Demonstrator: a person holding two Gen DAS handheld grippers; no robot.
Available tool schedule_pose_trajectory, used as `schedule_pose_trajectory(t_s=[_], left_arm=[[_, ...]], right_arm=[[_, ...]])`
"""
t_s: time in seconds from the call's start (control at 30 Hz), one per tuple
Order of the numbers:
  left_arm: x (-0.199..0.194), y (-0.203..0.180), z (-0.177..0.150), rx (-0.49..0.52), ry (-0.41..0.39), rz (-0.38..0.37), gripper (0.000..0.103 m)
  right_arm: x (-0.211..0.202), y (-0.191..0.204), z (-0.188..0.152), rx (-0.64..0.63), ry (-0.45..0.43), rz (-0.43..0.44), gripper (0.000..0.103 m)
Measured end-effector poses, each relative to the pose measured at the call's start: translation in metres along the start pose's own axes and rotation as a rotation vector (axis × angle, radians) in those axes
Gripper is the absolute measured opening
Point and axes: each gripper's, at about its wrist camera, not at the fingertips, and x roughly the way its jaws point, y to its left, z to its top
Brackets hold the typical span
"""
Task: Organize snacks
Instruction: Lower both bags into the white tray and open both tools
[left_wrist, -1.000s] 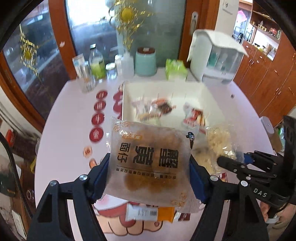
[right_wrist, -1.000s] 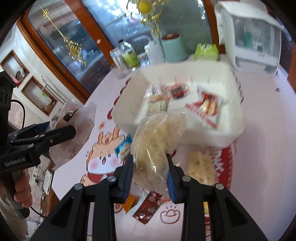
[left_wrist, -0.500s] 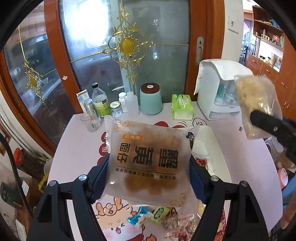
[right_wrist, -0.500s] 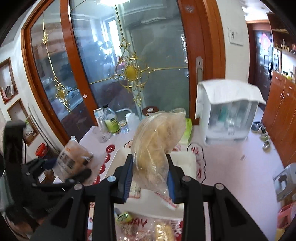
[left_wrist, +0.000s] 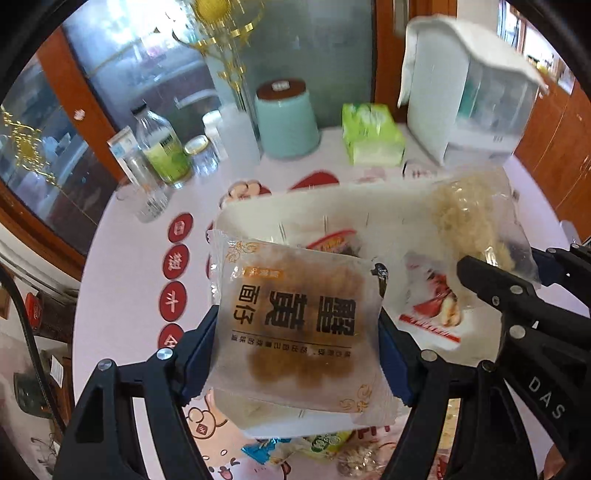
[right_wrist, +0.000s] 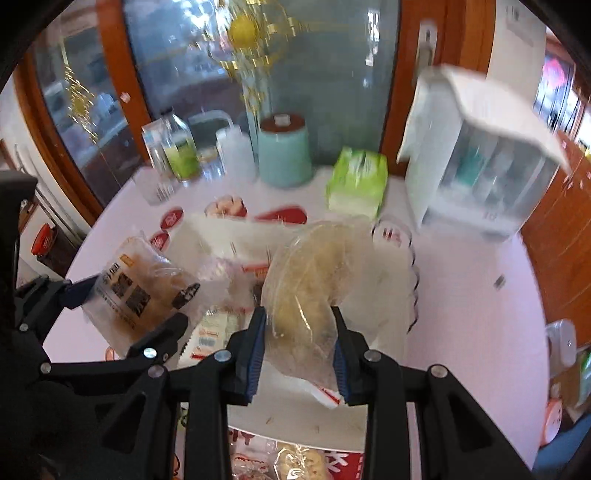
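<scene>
Pale pink tabletop (left_wrist: 122, 295) with red printed discs spreads beneath both tongs. Nearest, the left gripper (left_wrist: 297, 354) is clamped on a square crab-roe noodle packet (left_wrist: 299, 325), pads pressing its two side edges. To its right, the right gripper (right_wrist: 298, 345) pinches a clear bag of pale crisps (right_wrist: 314, 295) by its lower end, jaws nearly together. Just beyond and below both sits the white tray (right_wrist: 369, 417), already holding red-printed wrappers (left_wrist: 432, 306). More loose snacks (right_wrist: 299, 461) lie before its near rim. Farther off stand bottles (left_wrist: 162, 144), a teal canister (left_wrist: 286, 118), a green tissue pack (left_wrist: 371, 134) and a white dispenser (left_wrist: 469, 96); bare tabletop lies open on either side.
</scene>
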Motion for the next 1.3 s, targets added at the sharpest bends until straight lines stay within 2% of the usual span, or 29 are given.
schedule_pose_trajectory(t_s=[0.13, 0.33, 0.43, 0.5, 0.7, 0.87, 1.3], left_arm=[[0.032, 0.000, 0.000, -0.001, 0.043, 0.010, 0.076], [0.052, 0.000, 0.002, 0.006, 0.059, 0.024, 0.077], [0.056, 0.002, 0.004, 0.001, 0.060, 0.036, 0.084], [0.058, 0.003, 0.003, -0.003, 0.063, 0.050, 0.087], [0.060, 0.002, -0.004, 0.015, 0.096, 0.018, 0.092], [0.051, 0.005, -0.014, 0.005, 0.101, -0.002, 0.092], [-0.007, 0.015, -0.042, -0.028, 0.020, 0.011, 0.092]], right_arm=[[0.026, -0.007, -0.006, 0.016, 0.043, -0.034, 0.033], [0.044, -0.011, -0.010, 0.033, 0.066, -0.047, 0.033], [0.050, -0.011, -0.011, 0.030, 0.078, -0.050, 0.033], [0.053, -0.010, -0.012, 0.028, 0.090, -0.049, 0.035], [0.053, -0.008, -0.017, 0.040, 0.091, -0.010, 0.044], [0.039, -0.008, -0.021, 0.054, 0.061, 0.007, 0.048], [-0.007, -0.010, -0.050, 0.117, -0.006, 0.059, 0.050]])
